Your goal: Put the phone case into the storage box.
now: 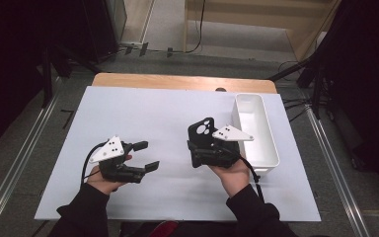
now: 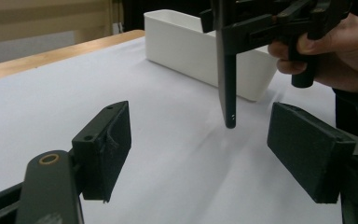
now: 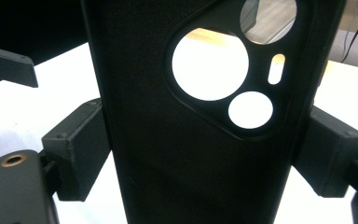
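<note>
The right claw (image 1: 201,146) is clenching a black phone case (image 1: 202,134), hiding its lower end; its camera cutouts are showing. The left claw (image 1: 145,156) is hanging released, gripping nothing.

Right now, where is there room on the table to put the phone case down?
The white sheet is bare left of the white bin, and between the left gripper and the phone case. It is crowded beside the bin.

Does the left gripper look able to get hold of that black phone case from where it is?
Probably yes: the left gripper is open, and bare white table lies between it and the phone case, held clamped in the right gripper.
</note>
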Tool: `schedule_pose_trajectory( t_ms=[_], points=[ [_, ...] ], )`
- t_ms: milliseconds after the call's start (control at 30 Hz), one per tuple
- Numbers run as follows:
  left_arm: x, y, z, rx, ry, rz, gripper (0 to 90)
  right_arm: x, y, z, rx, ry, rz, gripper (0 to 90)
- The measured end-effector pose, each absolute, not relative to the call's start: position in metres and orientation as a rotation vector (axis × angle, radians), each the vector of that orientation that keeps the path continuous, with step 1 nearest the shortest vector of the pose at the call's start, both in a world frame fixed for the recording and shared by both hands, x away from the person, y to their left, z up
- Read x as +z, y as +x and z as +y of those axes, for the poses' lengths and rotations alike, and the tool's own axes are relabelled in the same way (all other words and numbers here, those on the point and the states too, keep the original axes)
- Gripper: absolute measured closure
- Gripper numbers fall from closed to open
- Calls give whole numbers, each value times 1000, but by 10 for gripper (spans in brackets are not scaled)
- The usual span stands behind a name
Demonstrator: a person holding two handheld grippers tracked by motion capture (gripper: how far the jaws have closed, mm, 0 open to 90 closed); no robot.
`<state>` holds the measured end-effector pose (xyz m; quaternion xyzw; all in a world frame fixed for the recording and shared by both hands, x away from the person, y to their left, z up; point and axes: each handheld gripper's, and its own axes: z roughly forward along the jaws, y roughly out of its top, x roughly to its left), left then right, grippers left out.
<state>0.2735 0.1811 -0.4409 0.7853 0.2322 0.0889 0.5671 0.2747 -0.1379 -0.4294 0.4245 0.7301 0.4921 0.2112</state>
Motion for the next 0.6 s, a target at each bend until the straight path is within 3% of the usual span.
schedule_pose_trajectory(
  t_ms=[600],
  points=[
    [-448, 266, 204, 219, 1845, 581, 218, -422, 280, -152, 1377, 1203, 2031, 126]
  ],
)
